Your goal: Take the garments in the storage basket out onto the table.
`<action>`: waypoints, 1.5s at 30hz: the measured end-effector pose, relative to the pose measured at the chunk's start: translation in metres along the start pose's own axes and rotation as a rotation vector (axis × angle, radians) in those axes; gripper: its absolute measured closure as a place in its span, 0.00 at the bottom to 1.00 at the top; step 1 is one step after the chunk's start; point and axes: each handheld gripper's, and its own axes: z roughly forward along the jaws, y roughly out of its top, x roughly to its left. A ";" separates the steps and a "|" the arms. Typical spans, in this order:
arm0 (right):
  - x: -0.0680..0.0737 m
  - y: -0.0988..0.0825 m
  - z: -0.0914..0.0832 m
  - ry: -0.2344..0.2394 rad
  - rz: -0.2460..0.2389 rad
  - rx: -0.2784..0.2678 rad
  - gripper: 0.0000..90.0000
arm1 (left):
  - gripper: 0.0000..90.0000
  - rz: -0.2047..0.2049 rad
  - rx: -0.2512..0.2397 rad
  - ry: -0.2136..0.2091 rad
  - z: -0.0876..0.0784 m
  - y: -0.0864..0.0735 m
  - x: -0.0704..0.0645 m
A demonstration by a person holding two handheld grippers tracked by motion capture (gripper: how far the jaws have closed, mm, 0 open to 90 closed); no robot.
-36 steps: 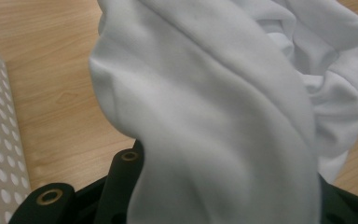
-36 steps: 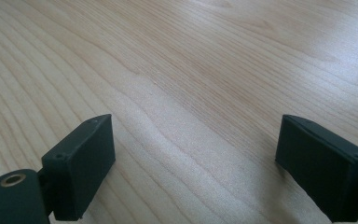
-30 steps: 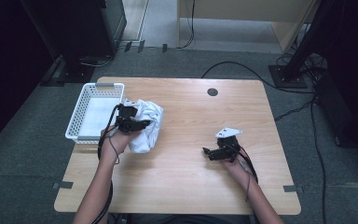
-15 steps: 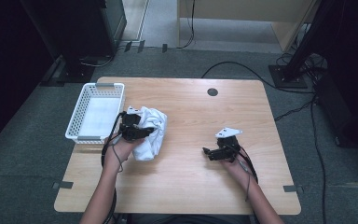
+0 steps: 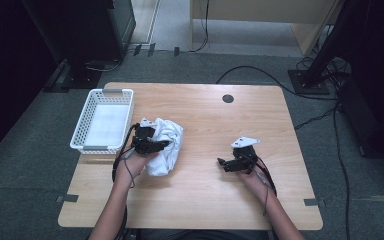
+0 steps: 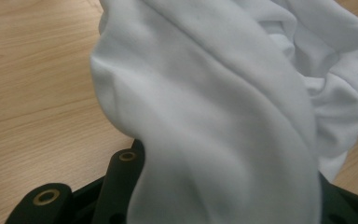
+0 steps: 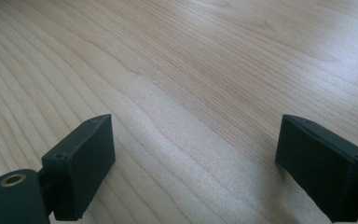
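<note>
Now white cloth (image 5: 166,145) bunched in left tool (image 5: 156,145), draped over its jaws

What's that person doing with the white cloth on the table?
A person holds a tool in each hand. The left tool grips a crumpled white cloth on the wooden table, beside a white basket. The right tool is open over bare wood, holding nothing.

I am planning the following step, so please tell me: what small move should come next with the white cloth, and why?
Probably bring the right gripper across to the free side of the white cloth. The left gripper holds the cloth in a crumpled bunch on the wooden table beside the white basket, while the right gripper waits open over bare wood.
</note>
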 end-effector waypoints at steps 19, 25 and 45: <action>0.000 0.000 0.000 0.000 0.001 0.000 0.13 | 0.70 -0.002 0.011 0.002 0.027 -0.011 -0.006; 0.000 0.000 0.000 0.000 0.001 0.000 0.13 | 0.70 0.003 0.020 0.006 0.033 -0.014 -0.008; 0.000 0.000 0.000 0.000 0.001 0.000 0.13 | 0.60 0.002 0.025 -0.009 0.046 -0.018 -0.016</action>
